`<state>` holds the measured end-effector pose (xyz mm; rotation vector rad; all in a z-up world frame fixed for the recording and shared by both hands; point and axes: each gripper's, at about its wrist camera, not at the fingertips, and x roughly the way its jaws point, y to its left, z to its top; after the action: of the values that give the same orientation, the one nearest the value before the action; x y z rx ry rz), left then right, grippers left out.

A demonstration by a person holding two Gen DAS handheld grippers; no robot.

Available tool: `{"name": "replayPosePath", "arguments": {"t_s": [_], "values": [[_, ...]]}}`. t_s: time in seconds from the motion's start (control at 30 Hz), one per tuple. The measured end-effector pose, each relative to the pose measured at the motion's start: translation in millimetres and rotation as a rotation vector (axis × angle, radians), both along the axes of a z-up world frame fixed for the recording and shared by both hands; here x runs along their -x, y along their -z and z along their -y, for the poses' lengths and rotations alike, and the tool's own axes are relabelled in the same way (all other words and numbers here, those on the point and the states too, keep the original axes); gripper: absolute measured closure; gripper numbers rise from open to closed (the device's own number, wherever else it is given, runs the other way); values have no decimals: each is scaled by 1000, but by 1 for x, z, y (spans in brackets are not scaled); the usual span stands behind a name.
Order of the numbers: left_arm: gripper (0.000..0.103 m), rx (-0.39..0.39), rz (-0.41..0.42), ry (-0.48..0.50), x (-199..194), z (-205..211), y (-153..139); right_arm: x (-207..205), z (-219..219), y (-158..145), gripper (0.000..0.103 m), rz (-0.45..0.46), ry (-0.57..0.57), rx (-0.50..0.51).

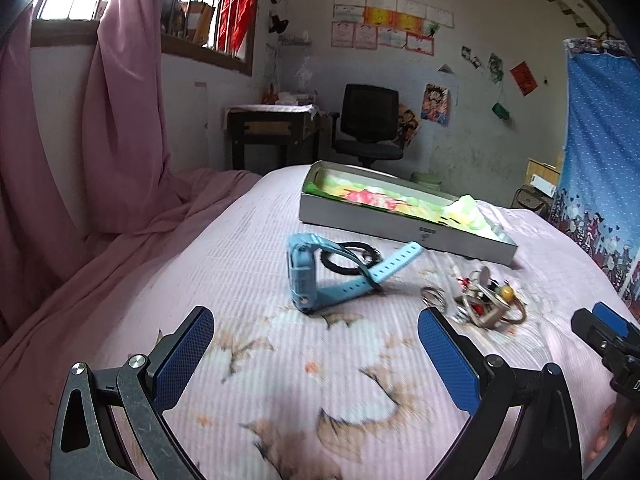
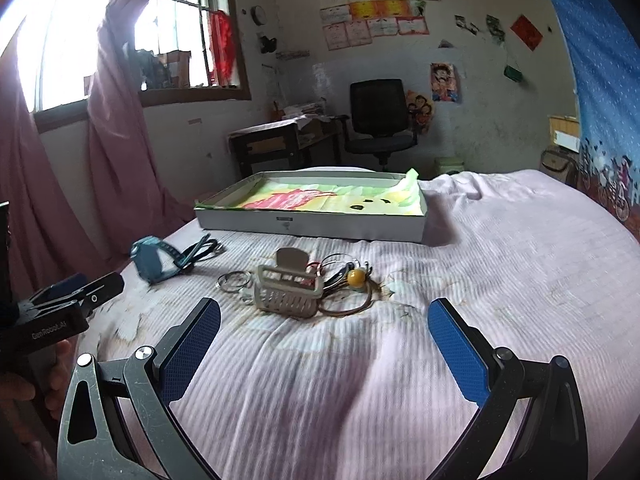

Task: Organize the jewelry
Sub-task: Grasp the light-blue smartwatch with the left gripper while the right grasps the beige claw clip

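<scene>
On a bed [image 2: 500, 240] spread with pale pink floral cloth, two hand-held grippers hover over scattered jewelry. Seen from its own camera, the left gripper [image 1: 316, 338] has its blue-padded fingers spread wide and holds nothing; the right gripper [image 2: 324, 328] is likewise spread and empty. From the right wrist view, the left tool's black body carries white lettering that appears to read "GenRobot.AI".

A light-blue watch [image 1: 304, 272] stands on its side on the cloth ahead of the left gripper, its strap lying over a black ring-shaped band [image 1: 348, 258]. To its right lies a tangled heap: a beige hair claw clip [image 2: 288, 290], silver rings [image 2: 234, 280], a yellow bead [image 2: 355, 277] and a thin brown loop [image 2: 352, 308], all touching or overlapping.

Beyond them sits a shallow white box [image 2: 312, 224], open, lined with a green, yellow and pink printed sheet. A small dark label on its front wall is too small to read. Certificates pinned on the far wall are also illegible.
</scene>
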<state>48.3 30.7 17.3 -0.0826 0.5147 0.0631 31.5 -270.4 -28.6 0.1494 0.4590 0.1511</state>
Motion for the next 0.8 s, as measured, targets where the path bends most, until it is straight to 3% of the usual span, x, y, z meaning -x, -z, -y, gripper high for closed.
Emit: {"name": "replayPosePath", "arguments": {"t_s": [0.27,0.43,0.7,0.8], "values": [[0,-7,-42,35,-29,-10,-3,-39,1,-8,1,-58,-7,-47],[1,3,-65,73,-42,-10,-1,-68,-16,-7,2,-133,-95,-30],[23,62,-78,121,-48,-18,6,-93,-45,16,23,-251,-170,-2],[36,91,-84,133,-52,-22,11,-101,-49,23,27,-284,-174,-5]]}}
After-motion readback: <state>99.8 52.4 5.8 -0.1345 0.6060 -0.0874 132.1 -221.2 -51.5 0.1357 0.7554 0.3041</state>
